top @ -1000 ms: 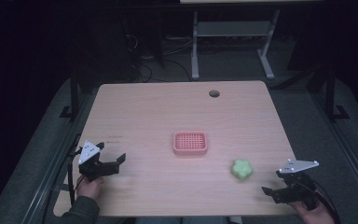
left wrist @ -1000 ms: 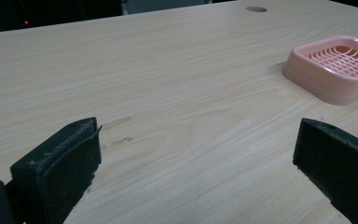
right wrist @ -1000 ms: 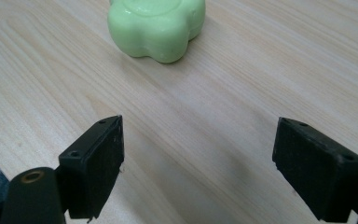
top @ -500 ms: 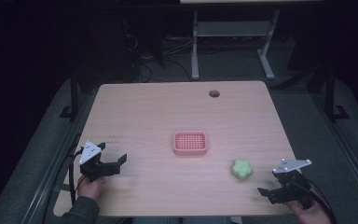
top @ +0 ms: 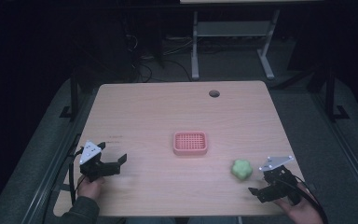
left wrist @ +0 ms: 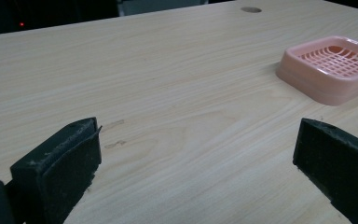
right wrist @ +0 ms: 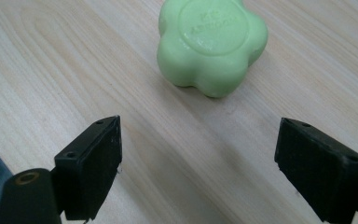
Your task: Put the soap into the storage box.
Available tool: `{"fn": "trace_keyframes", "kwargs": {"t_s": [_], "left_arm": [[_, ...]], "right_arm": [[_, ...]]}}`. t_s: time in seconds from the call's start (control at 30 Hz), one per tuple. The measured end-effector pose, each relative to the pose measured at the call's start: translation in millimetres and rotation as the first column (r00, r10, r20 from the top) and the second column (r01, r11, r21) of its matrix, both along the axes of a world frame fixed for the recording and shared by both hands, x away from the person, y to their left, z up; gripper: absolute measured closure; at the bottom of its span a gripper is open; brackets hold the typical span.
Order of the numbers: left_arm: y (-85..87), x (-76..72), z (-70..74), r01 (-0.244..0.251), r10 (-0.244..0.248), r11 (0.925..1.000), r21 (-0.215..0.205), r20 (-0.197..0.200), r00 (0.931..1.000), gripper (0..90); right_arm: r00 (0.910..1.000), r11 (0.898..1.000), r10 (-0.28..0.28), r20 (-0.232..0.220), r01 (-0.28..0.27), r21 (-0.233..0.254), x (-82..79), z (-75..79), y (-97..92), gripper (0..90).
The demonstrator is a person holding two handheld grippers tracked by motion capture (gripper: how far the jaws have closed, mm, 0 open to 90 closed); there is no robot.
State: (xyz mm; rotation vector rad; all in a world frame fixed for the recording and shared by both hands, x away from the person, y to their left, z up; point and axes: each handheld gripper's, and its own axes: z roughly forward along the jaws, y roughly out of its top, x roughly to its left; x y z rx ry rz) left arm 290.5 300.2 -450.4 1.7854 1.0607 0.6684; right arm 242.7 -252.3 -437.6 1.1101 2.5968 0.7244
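Observation:
A green flower-shaped soap (top: 241, 169) lies on the table's front right; in the right gripper view the soap (right wrist: 212, 44) sits just ahead of the jaws. My right gripper (top: 257, 193) is low over the table, just to the front right of the soap, open with nothing between its jaws (right wrist: 200, 158). A pink slotted tray (top: 190, 143) rests at mid-table, and the tray (left wrist: 335, 67) sits far right in the left gripper view. My left gripper (top: 118, 164) hovers at the front left, open and empty (left wrist: 196, 158), pointing toward the tray.
The wooden table (top: 135, 112) has a round cable hole (top: 214, 93) near its far edge. A metal stand (top: 230, 44) and cables lie on the dark floor behind. A hand holds each gripper at the table's front edge.
My right gripper has crept a little to the left, closer to the green soap. The left gripper has hardly moved. Both stay open.

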Motion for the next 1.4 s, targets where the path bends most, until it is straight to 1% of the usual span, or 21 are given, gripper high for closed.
{"fn": "trace_keyframes", "kwargs": {"t_s": [0.13, 0.17, 0.2, 0.3, 0.4, 0.43, 0.47, 0.5, 0.57, 0.6, 0.67, 0.7, 0.77, 0.9, 1.0, 1.07, 1.1, 1.17, 1.23, 1.33, 1.4], "left_arm": [[-1.4, 0.9, -0.5, 0.005, -0.005, 1.0, -0.001, -0.002, 1.0, 0.2], [-1.7, 0.9, -0.5, 0.008, -0.008, 1.0, 0.004, -0.004, 1.0, 0.2], [-1.9, 0.4, -0.4, 0.011, -0.011, 0.9999, 0.008, -0.003, 0.9999, 0.2], [-1.9, 0.2, 0.0, 0.01, -0.01, 0.9999, 0.001, 0.0, 0.9999, 0.2], [-1.8, 0.7, -0.2, 0.006, -0.006, 0.9999, 0.008, -0.002, 1.0, 0.1], [-1.7, 1.1, -0.4, 0.005, -0.005, 1.0, 0.008, -0.002, 1.0, 0.1], [-1.6, 1.0, -0.4, 0.004, -0.004, 1.0, 0.007, -0.003, 1.0, 0.2], [-1.6, 1.0, -0.4, 0.004, -0.004, 1.0, 0.007, -0.003, 1.0, 0.2], [-0.7, 0.5, -0.3, 0.003, -0.003, 1.0, 0.004, -0.001, 1.0, 0.2], [-0.7, 0.5, -0.3, 0.003, -0.003, 1.0, 0.004, -0.001, 1.0, 0.2], [-0.6, 0.5, -0.3, 0.005, -0.005, 1.0, 0.002, -0.001, 1.0, 0.2], [-1.2, 0.8, -0.5, 0.005, -0.005, 1.0, -0.001, -0.001, 1.0, 0.2], [-1.3, 0.7, -0.3, 0.004, -0.004, 1.0, 0.002, 0.0, 1.0, 0.2], [-0.5, 1.2, -0.3, -0.001, 0.001, 1.0, 0.0, -0.001, 1.0, 0.2], [-0.5, 1.3, -0.6, -0.004, 0.004, 1.0, -0.006, -0.005, 1.0, 0.1], [-0.4, 1.3, -0.5, 0.001, -0.001, 1.0, -0.003, -0.004, 1.0, 0.2], [-0.6, 1.3, -0.4, 0.002, -0.002, 1.0, -0.004, -0.005, 1.0, 0.1], [-0.6, 1.3, -0.5, 0.002, -0.002, 1.0, -0.003, -0.005, 1.0, 0.2], [-1.0, 1.6, -0.8, -0.002, 0.002, 1.0, -0.01, -0.005, 1.0, 0.1], [-0.7, 1.7, -0.6, 0.0, -0.001, 1.0, -0.004, -0.008, 1.0, 0.2], [-0.9, 1.3, -0.5, 0.003, -0.003, 1.0, -0.002, -0.005, 1.0, 0.2]], "right_arm": [[1.0, 1.0, 0.004, -0.004, -0.004, -0.012, 1.1, 0.3, 1.5, 14.6], [1.0, 1.0, 0.004, -0.008, -0.005, -0.018, 1.0, 1.2, 1.7, 14.6], [0.9999, 1.0, 0.011, 0.0, -0.011, -0.019, 1.7, 2.2, 1.7, 14.5], [0.9999, 1.0, 0.016, -0.006, -0.016, -0.017, 5.2, 6.9, 3.2, 14.6], [0.9995, 0.999, 0.032, -0.003, -0.032, -0.028, 8.3, 10.0, 6.3, 14.6], [0.9993, 0.999, 0.036, 0.002, -0.036, -0.034, 11.7, 11.9, 10.1, 14.6], [0.9992, 0.999, 0.039, -0.008, -0.039, -0.034, 13.9, 12.5, 12.2, 14.6], [0.9992, 0.999, 0.039, -0.008, -0.039, -0.034, 13.9, 12.5, 12.2, 14.6], [0.9977, 0.997, 0.064, -0.021, -0.065, -0.051, 20.7, 13.8, 18.6, 14.6], [0.9977, 0.997, 0.064, -0.021, -0.065, -0.051, 20.7, 13.8, 18.6, 14.6], [0.998, 0.996, 0.061, -0.019, -0.062, -0.071, 25.8, 14.7, 22.9, 14.6], [0.9971, 0.995, 0.07, -0.029, -0.072, -0.068, 31.0, 16.3, 27.3, 14.6], [0.996, 0.994, 0.084, -0.033, -0.086, -0.073, 34.5, 17.0, 30.2, 14.6], [0.9958, 0.994, 0.078, -0.048, -0.082, -0.078, 42.2, 16.4, 35.3, 14.6], [0.9954, 0.995, 0.077, -0.057, -0.081, -0.06, 47.5, 14.7, 39.0, 14.5], [0.9951, 0.995, 0.076, -0.062, -0.08, -0.06, 49.3, 13.9, 40.7, 14.5], [0.9945, 0.994, 0.07, -0.078, -0.076, -0.079, 52.8, 11.7, 44.2, 14.6], [0.9945, 0.993, 0.063, -0.084, -0.071, -0.098, 56.2, 9.8, 46.7, 14.6], [0.9937, 0.992, 0.065, -0.091, -0.074, -0.1, 58.9, 8.7, 47.9, 14.6], [0.9942, 0.991, 0.057, -0.091, -0.067, -0.113, 60.7, 7.3, 48.5, 14.6], [0.9935, 0.991, 0.051, -0.102, -0.063, -0.116, 63.8, 4.7, 47.9, 14.6]]}}
